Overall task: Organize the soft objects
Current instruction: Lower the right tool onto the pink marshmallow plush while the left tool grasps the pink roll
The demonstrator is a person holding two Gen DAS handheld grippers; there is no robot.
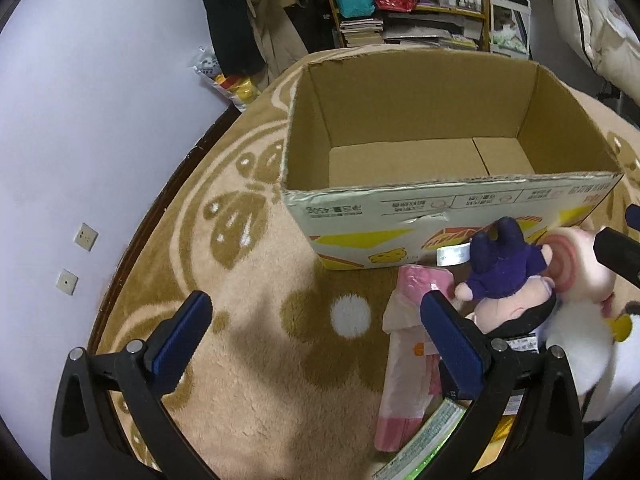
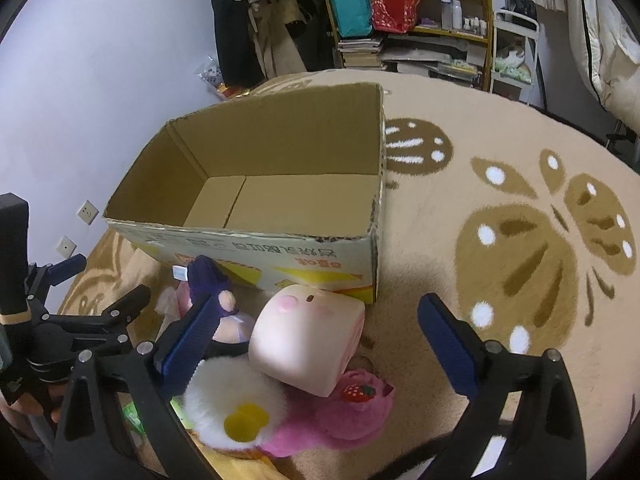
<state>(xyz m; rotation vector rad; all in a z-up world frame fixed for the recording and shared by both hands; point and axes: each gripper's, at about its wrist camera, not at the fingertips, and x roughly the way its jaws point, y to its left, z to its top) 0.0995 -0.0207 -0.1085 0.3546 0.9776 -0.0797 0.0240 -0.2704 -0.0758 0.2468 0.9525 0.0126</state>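
Beige patterned rug (image 2: 500, 152), open cardboard box (image 2: 256, 240) on it, plush toys (image 2: 312, 344) heaped beside box

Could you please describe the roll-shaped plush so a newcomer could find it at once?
Start at the open cardboard box on the rug. In front of its near right corner lies a toy pile; the roll-shaped plush tops it, pale pink with a tiny blushing face and spiral end.

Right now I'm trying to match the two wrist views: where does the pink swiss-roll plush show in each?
Left wrist: pink swiss-roll plush at the right edge, beside the purple-hatted doll.
Right wrist: lower centre, atop the plush pile.
Shared landmark: the cardboard box just behind it.
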